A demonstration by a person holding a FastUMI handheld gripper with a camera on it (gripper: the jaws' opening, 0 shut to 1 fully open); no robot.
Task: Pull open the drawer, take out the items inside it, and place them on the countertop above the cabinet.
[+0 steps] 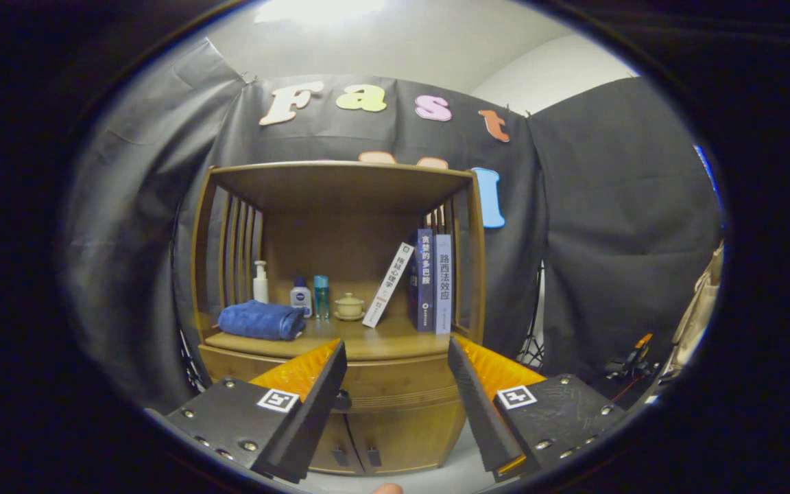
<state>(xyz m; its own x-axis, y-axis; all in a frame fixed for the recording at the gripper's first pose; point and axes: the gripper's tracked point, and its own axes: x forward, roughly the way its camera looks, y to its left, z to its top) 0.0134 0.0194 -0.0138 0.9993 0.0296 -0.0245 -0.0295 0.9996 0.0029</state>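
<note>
The jaws [396, 374] stand wide apart with nothing between them, held in the air in front of a wooden cabinet [395, 425]. Each finger carries a small square marker on its upper face. A fingertip [387, 488] of the person holding the tool peeks in below the jaws.

Just ahead, in the gap between the jaws, is the cabinet's drawer [395, 384], a wide wooden front that sits flush and shut. Its dark knob [342, 400] shows right beside the left finger's inner edge; whether the finger touches it cannot be told. Below the drawer are two cabinet doors [374, 436] with small dark handles near their meeting edges.

Beyond the jaws, above the drawer, lies the worktop [388, 341] of the cabinet, roofed by an open wooden shelf frame with slatted sides. On it, off to the left beyond the left finger, lies a folded blue towel [261, 320]. Behind the towel stands a white pump bottle [260, 283], then a small white bottle with a dark cap [301, 297], a slim teal bottle [321, 296] and a small lidded beige cup [350, 306], set in a row toward the middle. A white book [388, 284] leans rightward against two upright books [433, 281], one dark and one pale, which stand beyond the right finger by the frame's right post.

Farthest back hangs the black cloth wall, with a pale ceiling above it.
</note>
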